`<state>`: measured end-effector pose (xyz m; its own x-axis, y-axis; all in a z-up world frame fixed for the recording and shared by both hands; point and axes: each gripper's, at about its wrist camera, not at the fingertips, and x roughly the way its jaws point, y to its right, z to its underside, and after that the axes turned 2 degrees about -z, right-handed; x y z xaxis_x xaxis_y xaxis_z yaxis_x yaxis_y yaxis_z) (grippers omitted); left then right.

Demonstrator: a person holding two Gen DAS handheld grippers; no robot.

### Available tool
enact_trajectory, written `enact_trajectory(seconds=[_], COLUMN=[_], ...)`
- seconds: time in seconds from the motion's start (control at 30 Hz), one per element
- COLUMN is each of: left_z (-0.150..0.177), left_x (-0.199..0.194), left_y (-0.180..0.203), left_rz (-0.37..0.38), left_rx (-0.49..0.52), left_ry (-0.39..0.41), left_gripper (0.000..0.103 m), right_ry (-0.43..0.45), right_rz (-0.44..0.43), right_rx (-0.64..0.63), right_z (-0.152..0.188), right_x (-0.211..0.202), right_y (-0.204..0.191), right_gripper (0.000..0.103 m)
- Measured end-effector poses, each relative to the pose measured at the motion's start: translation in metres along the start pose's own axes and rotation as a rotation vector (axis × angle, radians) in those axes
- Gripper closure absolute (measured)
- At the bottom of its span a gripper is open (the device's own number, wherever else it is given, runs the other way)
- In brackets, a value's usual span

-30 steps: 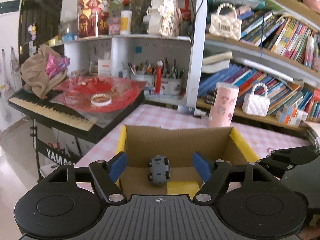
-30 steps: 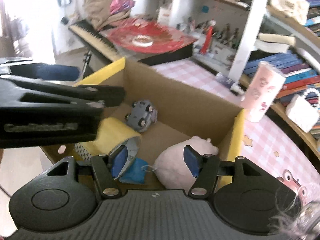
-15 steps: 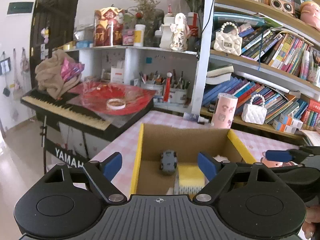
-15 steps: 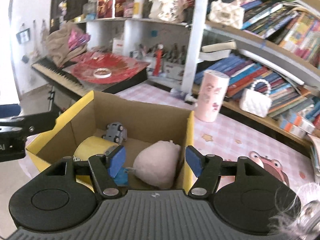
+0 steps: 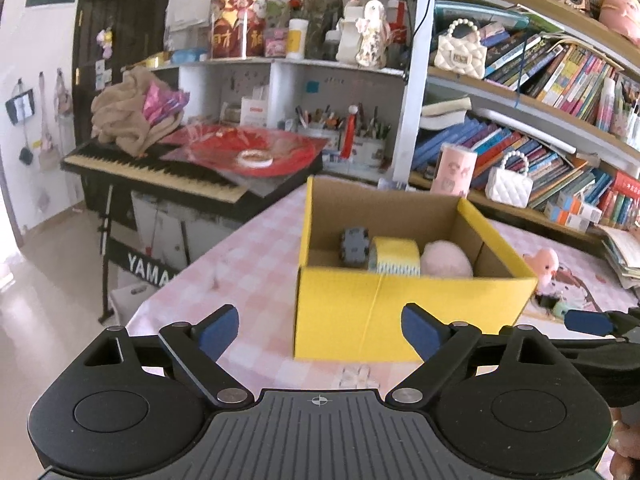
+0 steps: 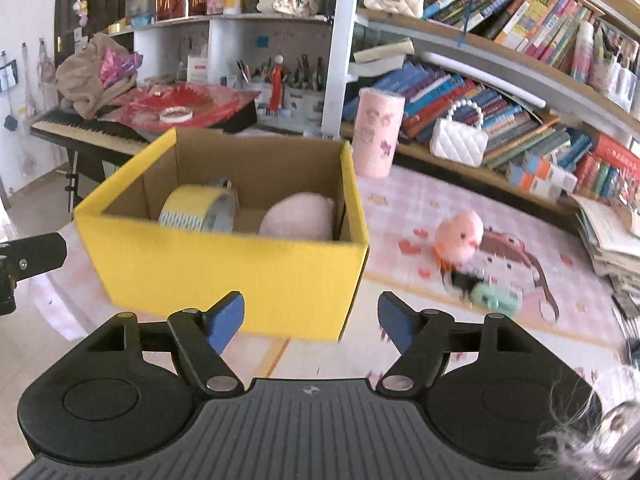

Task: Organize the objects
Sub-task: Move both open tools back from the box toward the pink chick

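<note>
Yellow cardboard box [image 5: 376, 312] sits on the pink checked bench [image 5: 248, 264] near its left edge, open top up, long axis running away from both cameras. Inside: grey toy car [image 5: 354, 246] on its side at the far left, tape roll [image 6: 198, 210] standing on edge, pink plush [image 6: 298, 218] to the right. Left tool [image 5: 320, 326] wide, empty. Right tool [image 6: 311, 316] wide, empty. Pink chick toy [image 6: 460, 236] lies on the bench right of the box.
</note>
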<state>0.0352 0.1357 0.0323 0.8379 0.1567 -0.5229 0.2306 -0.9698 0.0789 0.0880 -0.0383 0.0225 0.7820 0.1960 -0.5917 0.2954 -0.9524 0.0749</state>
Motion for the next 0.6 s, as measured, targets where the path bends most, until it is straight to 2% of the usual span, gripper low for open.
enact_trajectory(seconds=[0.23, 0.4, 0.6], left_z=[0.018, 0.031, 0.044], left_x=[-0.012, -0.016, -0.022], left_y=[-0.006, -0.001, 0.007], left_rz=[0.009, 0.033, 0.063], left_rx=[0.003, 0.055, 0.115], left_ry=[-0.046, -0.089, -0.113], left_gripper=[0.012, 0.009, 0.008], right_ry=[-0.028, -0.038, -0.057], right_rz=[0.014, 0.037, 0.065], right_rx=[-0.016, -0.015, 0.007], right_z=[0.024, 0.037, 0.049], right_x=[-0.016, -0.027, -0.038], right_y=[-0.014, -0.019, -0.018], right_gripper=[0.022, 0.013, 0.009])
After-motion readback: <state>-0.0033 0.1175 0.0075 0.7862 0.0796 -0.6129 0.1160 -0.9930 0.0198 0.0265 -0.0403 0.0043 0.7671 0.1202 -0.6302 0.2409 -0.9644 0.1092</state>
